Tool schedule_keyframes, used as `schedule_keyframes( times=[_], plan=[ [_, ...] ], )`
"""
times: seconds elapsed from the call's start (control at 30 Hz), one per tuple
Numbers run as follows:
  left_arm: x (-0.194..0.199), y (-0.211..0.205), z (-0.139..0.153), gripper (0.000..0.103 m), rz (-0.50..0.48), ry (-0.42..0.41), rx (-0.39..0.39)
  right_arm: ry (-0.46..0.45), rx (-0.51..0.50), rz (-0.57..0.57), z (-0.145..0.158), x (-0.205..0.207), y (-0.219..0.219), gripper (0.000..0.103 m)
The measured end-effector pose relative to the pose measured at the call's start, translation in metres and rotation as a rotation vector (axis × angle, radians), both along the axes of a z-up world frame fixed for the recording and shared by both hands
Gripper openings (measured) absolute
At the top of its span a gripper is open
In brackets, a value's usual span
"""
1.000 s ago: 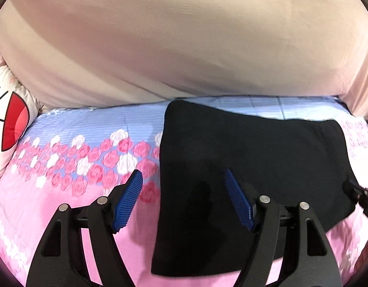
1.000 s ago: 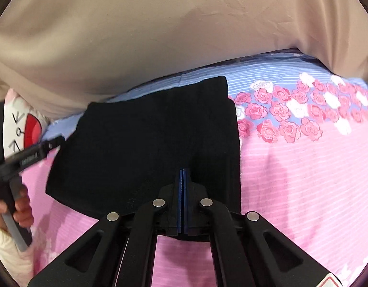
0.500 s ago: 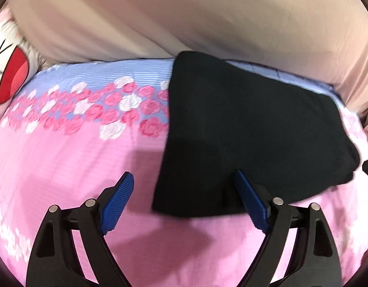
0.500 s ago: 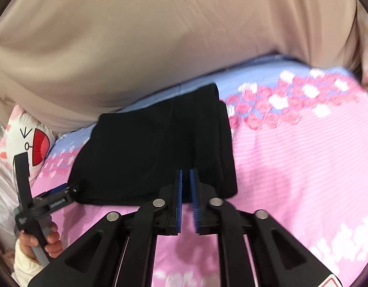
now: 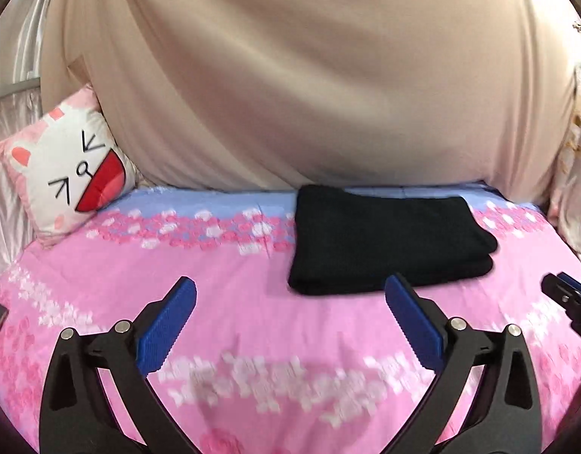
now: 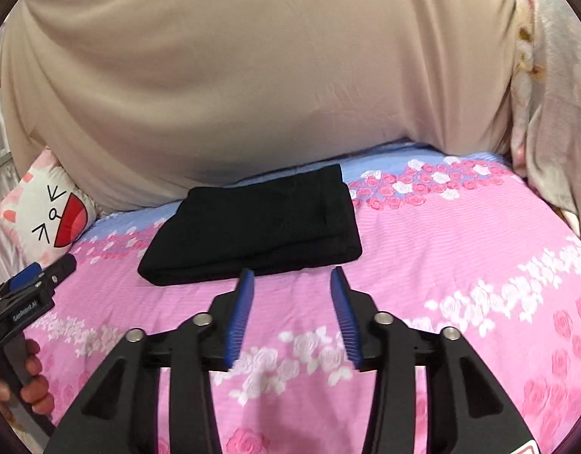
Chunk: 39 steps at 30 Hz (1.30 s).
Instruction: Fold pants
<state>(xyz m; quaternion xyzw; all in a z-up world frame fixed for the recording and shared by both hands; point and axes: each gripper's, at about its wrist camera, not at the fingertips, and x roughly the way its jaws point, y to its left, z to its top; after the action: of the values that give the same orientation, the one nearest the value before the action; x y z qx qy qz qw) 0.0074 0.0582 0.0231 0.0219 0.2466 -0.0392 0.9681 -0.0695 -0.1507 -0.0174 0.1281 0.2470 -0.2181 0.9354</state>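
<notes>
Nearest the left wrist camera, the left gripper [image 5: 290, 295] is hovering over the pink rose-print bedspread [image 5: 101, 283], its blue-padded jaws spread wide and opening further, with only bedding showing between them. In the right wrist view, the right gripper [image 6: 290, 280] is likewise hanging above the bedspread, its blue jaws partly apart and opening, with nothing between them.

At about nine o'clock in the right wrist view, a person's hand [image 6: 33, 382] is wrapping around the handle of the left gripper, whose black body is reaching in from the edge. At about three o'clock in the left wrist view, the tip of the right gripper is poking in from the frame edge.

Just beyond both sets of fingertips, the black pants [image 5: 388, 242] are lying folded into a neat rectangle on the bedspread, clear of both grippers. They are sitting toward one o'clock from the left gripper and toward eleven o'clock from the right gripper.

Farther back, at ten o'clock, a cartoon-face cushion [image 5: 67, 166] is leaning upright. Behind everything, a beige draped sheet [image 5: 309, 75] is filling the background.
</notes>
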Motion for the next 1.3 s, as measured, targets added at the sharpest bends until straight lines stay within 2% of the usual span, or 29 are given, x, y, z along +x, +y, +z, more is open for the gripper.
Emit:
schedule_keyframes(
  times=[0.07, 0.17, 0.27, 0.57, 0.87, 1.07, 1.3],
  plan=[
    [-0.005, -0.003, -0.008, 0.098, -0.024, 0.044, -0.014, -0.01, -0.054, -0.028, -0.004, -0.009, 0.011, 0.057],
    [-0.004, -0.01, -0.029, 0.098, -0.021, 0.102, 0.023, 0.0, -0.087, -0.056, -0.011, -0.015, 0.017, 0.059],
    [-0.005, -0.015, -0.042, 0.098, -0.015, 0.11, 0.067, 0.021, -0.081, -0.074, -0.018, -0.017, 0.018, 0.059],
    [-0.006, -0.018, -0.049, 0.098, -0.04, 0.114, 0.05, 0.081, -0.087, -0.072, -0.037, -0.012, 0.025, 0.059],
    [-0.002, -0.016, -0.058, 0.098, -0.046, 0.116, 0.041, 0.096, -0.077, -0.073, -0.043, -0.006, 0.027, 0.059],
    [0.006, -0.019, -0.07, 0.098, -0.051, 0.15, 0.042, 0.116, -0.07, -0.076, -0.045, -0.002, 0.026, 0.06],
    [0.01, -0.013, -0.073, 0.098, -0.051, 0.17, 0.002, 0.135, -0.072, -0.088, -0.047, 0.001, 0.027, 0.062]
  ],
)
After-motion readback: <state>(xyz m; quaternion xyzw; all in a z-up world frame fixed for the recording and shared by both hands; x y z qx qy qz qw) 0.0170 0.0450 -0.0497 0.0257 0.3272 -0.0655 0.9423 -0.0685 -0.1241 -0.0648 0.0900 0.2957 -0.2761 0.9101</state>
